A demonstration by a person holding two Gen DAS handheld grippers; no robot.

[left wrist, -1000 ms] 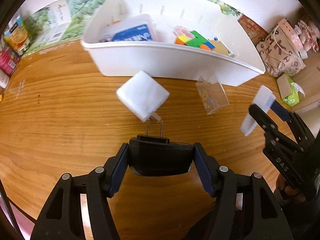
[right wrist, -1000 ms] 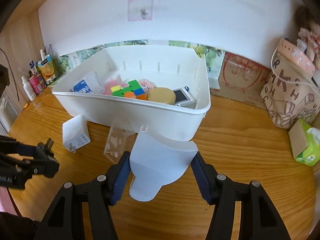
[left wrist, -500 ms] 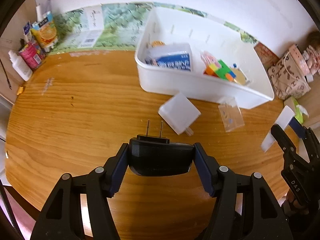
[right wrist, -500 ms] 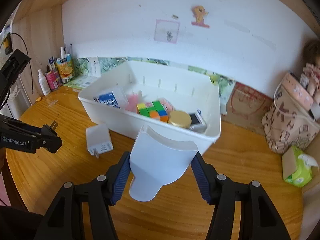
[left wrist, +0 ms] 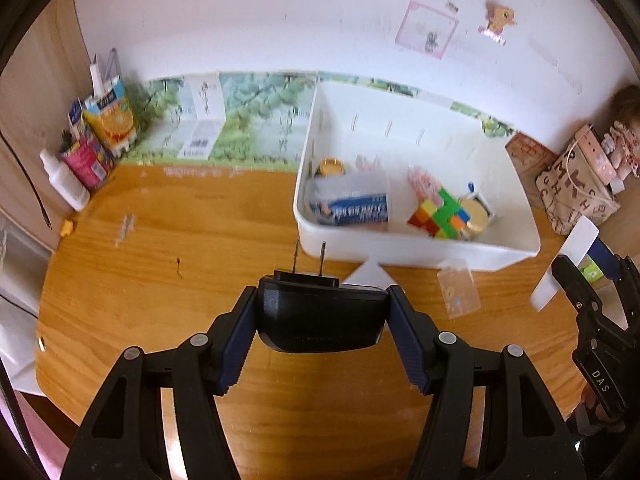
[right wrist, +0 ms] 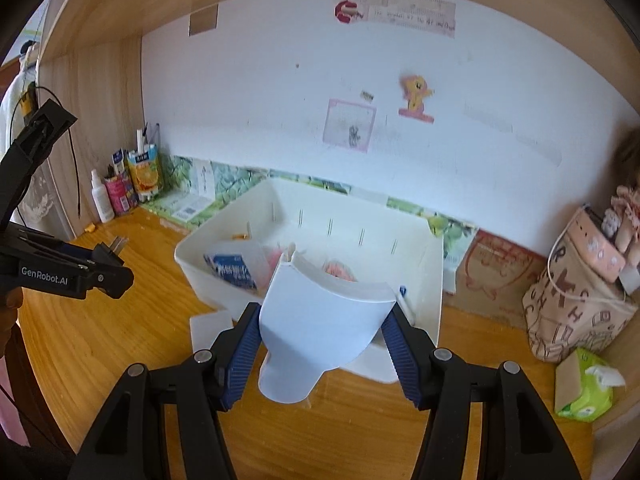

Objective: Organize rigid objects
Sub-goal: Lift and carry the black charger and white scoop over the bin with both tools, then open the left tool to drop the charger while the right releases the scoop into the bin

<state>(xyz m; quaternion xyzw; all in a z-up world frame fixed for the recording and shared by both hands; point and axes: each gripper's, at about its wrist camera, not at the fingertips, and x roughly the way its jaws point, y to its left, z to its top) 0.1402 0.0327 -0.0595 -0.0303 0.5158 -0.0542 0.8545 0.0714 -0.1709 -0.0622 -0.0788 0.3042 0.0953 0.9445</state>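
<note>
My left gripper (left wrist: pixel 322 312) is shut on a black plug adapter (left wrist: pixel 320 320), its two prongs pointing forward, above the wooden table. My right gripper (right wrist: pixel 320 344) is shut on a white curved plastic scoop (right wrist: pixel 316 336) held over the near rim of the white bin (right wrist: pixel 430 312). The bin (left wrist: pixel 400 250) holds a blue-labelled box (left wrist: pixel 354 208), a colour cube (left wrist: pixel 438 216) and a round tin (left wrist: pixel 476 216). On the table in front of it lie a white charger (left wrist: pixel 368 274), partly hidden behind the black adapter, and a clear plastic piece (left wrist: pixel 458 294).
Bottles and a juice carton (left wrist: pixel 110 120) stand in the far left corner. A patterned bag (right wrist: pixel 576 304) and a green tissue pack (right wrist: pixel 584 388) sit at the right. The wooden table (left wrist: pixel 168 264) has open surface left of the bin. A wooden side panel (right wrist: pixel 100 120) rises at the left.
Both grippers have risen and tilted up with their objects still held. The bin and table now look farther below, and more wall shows. The white charger has slipped behind the black adapter.
</note>
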